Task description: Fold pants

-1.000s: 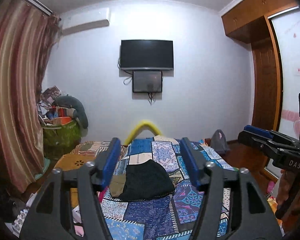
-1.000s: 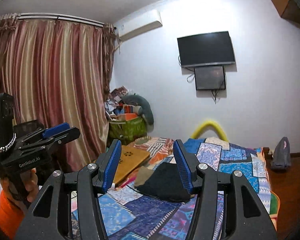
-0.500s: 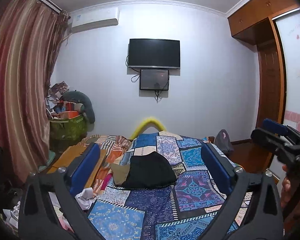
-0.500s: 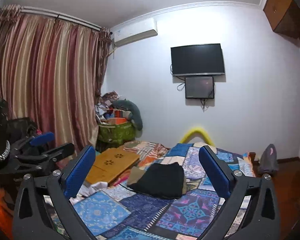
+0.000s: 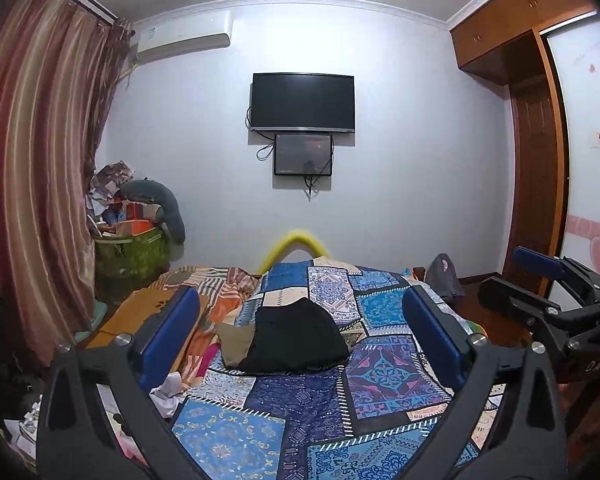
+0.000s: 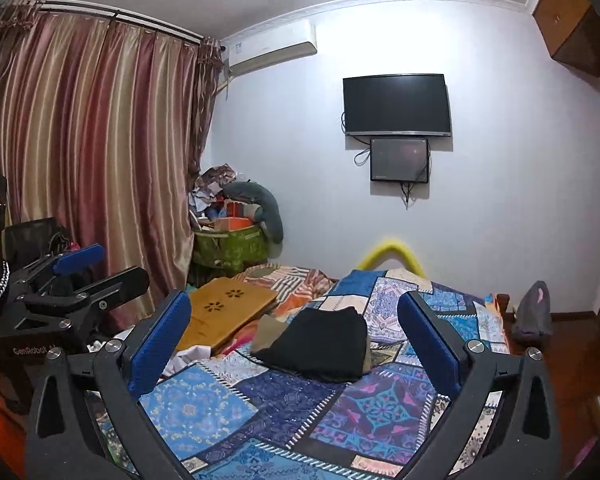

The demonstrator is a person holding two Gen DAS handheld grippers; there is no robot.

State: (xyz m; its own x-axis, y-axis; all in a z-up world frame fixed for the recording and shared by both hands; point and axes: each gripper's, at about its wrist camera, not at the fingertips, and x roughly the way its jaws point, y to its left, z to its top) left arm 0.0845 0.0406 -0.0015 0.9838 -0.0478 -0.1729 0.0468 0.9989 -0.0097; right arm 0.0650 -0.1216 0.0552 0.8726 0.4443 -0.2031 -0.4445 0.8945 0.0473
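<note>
A: Where are the pants (image 5: 296,338)?

B: On the bed (image 5: 300,412), lying on the patchwork quilt toward its far half, nearer the left edge than the right. One black bundle, already doubled over into a compact heap.

A: Which way does it run?

B: In the left wrist view its longer side runs roughly across the bed, left edge to right edge, with the rounded hump toward the far end. In the right wrist view the pants (image 6: 318,346) look like a flat slab, thick edge facing the near right corner. Waist or hem, I cannot tell.

A: Anything with it?

B: One tan cloth (image 5: 236,340) touching its left side, partly under it.

A: And the tools?

B: Two. The left gripper (image 5: 300,340) has its blue pads spread wide, nothing between them; it hangs above the near end of the bed, well apart from the pants. The right gripper (image 6: 296,344) is likewise spread wide and holds nothing.

A: Other counts?

B: One wooden lap table (image 6: 228,308) at the bed's left edge, two dark screens (image 5: 303,102) on the far wall.
</note>
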